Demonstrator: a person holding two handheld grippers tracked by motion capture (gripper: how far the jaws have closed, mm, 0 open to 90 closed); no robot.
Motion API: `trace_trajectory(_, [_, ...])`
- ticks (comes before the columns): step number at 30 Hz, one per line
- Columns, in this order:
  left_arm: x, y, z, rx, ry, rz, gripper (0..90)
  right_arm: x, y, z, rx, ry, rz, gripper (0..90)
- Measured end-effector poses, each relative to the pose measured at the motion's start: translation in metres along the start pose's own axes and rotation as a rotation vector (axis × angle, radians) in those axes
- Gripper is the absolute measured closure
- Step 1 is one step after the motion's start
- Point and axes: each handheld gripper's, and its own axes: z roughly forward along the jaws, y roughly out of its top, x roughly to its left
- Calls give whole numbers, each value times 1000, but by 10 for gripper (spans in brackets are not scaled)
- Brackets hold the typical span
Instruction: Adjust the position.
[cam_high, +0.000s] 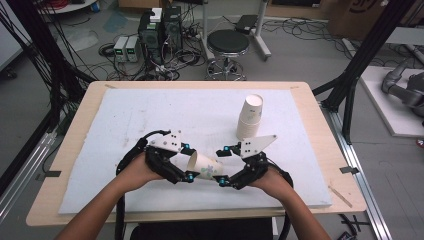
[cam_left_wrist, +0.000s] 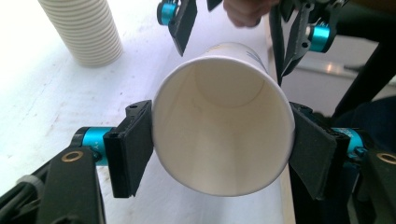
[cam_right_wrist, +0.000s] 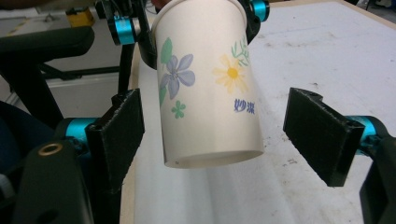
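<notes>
Even overhead room light, bright, soft shadows only. White table cover (cam_high: 150, 120) blows out to glare at the top left of the left gripper view. High view is soft and low in detail. Paper cup (cam_right_wrist: 210, 84) is sharp in the right gripper view; background there blurs.

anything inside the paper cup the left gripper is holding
Nothing visible inside the paper cup: the left gripper view looks into its mouth at bare white walls and bottom. The fingers cover only strips of its outside.
</notes>
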Motion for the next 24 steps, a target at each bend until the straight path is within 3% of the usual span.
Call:
trace_trajectory(8, [1, 19, 0, 122, 16, 33, 282, 0, 13, 3, 91, -54, -71, 211])
trace_trajectory(16, [3, 35, 6, 248, 33, 61, 282, 2, 27, 12, 200, -77, -147, 211])
trace_trajectory(24, [2, 39, 12, 318, 45, 66, 283, 1, 31, 22, 263, -74, -165, 213])
